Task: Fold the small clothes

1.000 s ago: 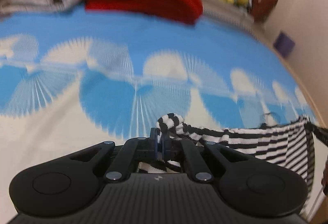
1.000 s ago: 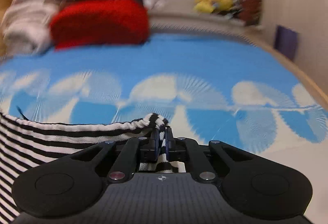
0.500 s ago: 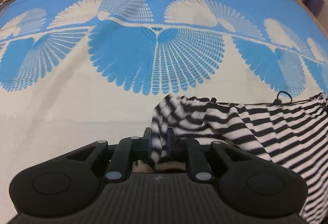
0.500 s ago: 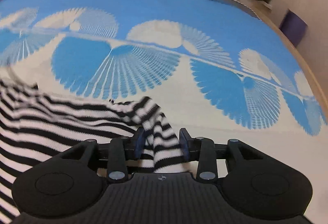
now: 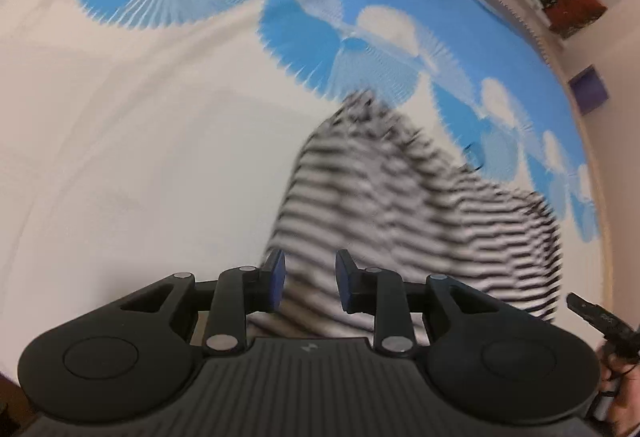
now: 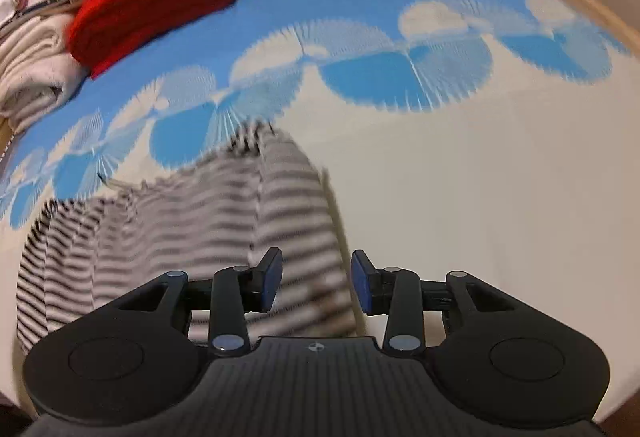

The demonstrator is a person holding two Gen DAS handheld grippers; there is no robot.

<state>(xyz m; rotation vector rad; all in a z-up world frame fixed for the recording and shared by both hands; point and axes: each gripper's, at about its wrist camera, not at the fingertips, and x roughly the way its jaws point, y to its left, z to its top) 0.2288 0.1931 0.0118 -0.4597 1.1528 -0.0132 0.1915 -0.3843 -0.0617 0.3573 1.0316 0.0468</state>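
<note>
From the left wrist, the left gripper (image 5: 308,285) is opening, its blue pads apart and clear of the black-and-white striped garment (image 5: 400,205) lying loose on the blue-and-cream bedspread (image 5: 120,117) below. From the right wrist, the right gripper (image 6: 317,281) stands parted too, holding nothing, above the garment's right edge (image 6: 280,197). The knit looks light, soft and floppy; I would pinch it at corners or hems.
</note>
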